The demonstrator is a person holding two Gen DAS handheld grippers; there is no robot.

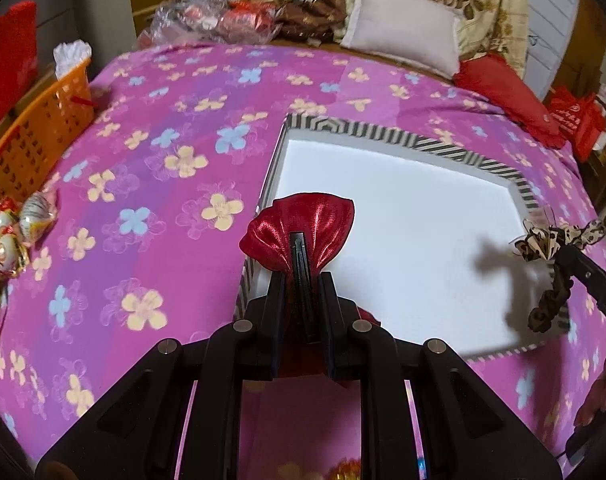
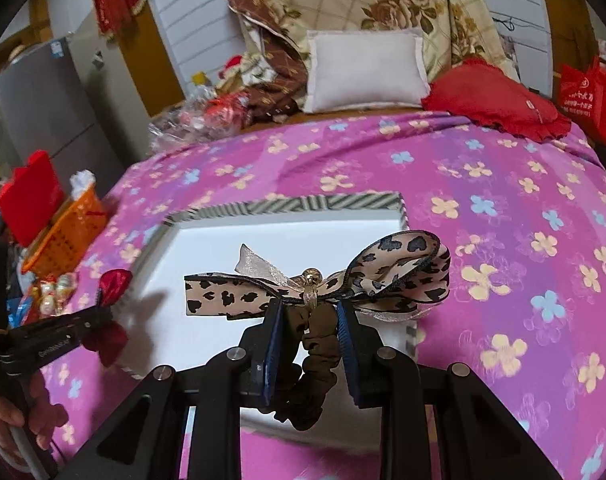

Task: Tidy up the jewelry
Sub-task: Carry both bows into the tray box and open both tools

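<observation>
A shallow white box (image 1: 403,232) with a striped rim lies on the pink flowered bedspread; it also shows in the right wrist view (image 2: 223,240). My left gripper (image 1: 301,280) is shut on the neck of a red satin pouch (image 1: 303,224), held over the box's left edge; the pouch also shows in the right wrist view (image 2: 113,284). My right gripper (image 2: 309,312) is shut on a brown scrunchie with a leopard-print bow (image 2: 315,280), held above the box's near right side; the bow also shows in the left wrist view (image 1: 555,240).
An orange basket (image 1: 35,136) stands at the bed's left edge, with wrapped ornaments (image 1: 11,232) below it. A white pillow (image 2: 367,72), a red cushion (image 2: 495,100) and piled bedding lie at the head of the bed. A red bag (image 2: 587,96) is at the far right.
</observation>
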